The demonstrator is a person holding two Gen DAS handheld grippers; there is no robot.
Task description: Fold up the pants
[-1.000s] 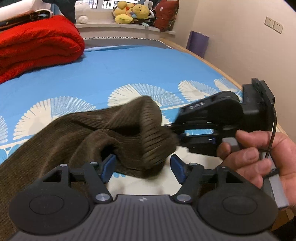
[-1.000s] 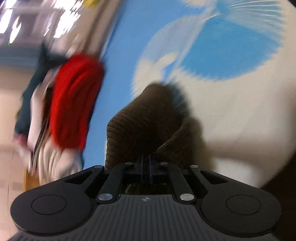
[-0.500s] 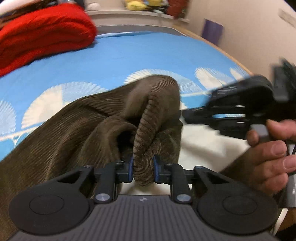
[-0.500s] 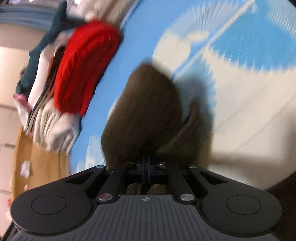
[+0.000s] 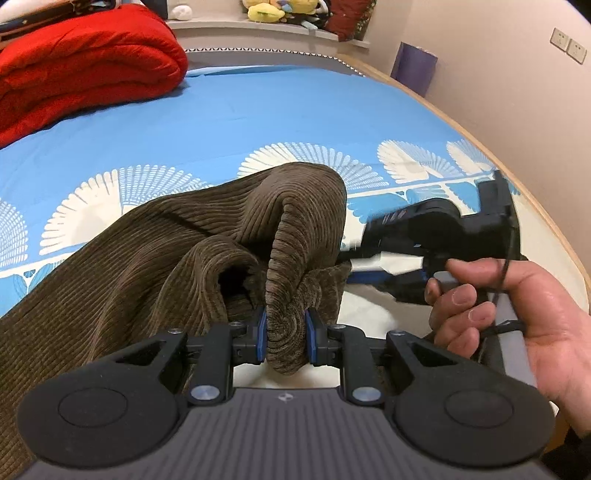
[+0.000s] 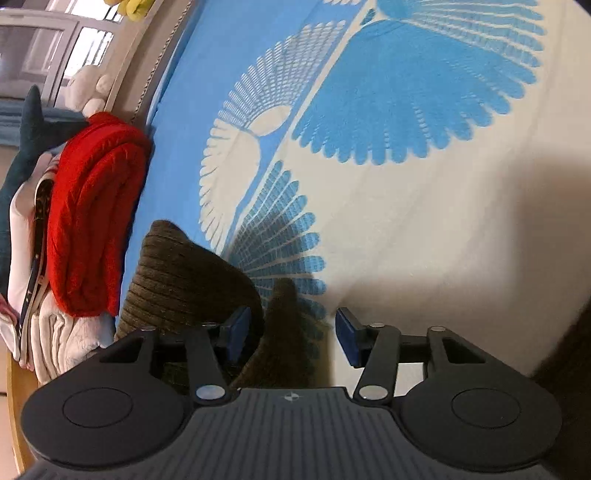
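Brown corduroy pants point(image 5: 155, 258) lie on the blue patterned bed and stretch off to the lower left. My left gripper point(image 5: 284, 338) is shut on a bunched fold of the pants and holds it raised. My right gripper point(image 6: 293, 338) is open, with a flap of the pants point(image 6: 284, 332) lying loose between its blue pads. In the left wrist view the right gripper point(image 5: 373, 258) is seen from the side, held in a hand, touching the right edge of the bunched fabric.
A folded red quilt point(image 5: 81, 74) lies at the far left of the bed; it also shows in the right wrist view point(image 6: 92, 214). Plush toys point(image 5: 280, 9) sit on the sill. A wall point(image 5: 517, 92) and wooden bed edge run along the right.
My left gripper went from open to shut on the bunched pants fold. My right gripper was shut on the pants and has opened, letting the fabric go.
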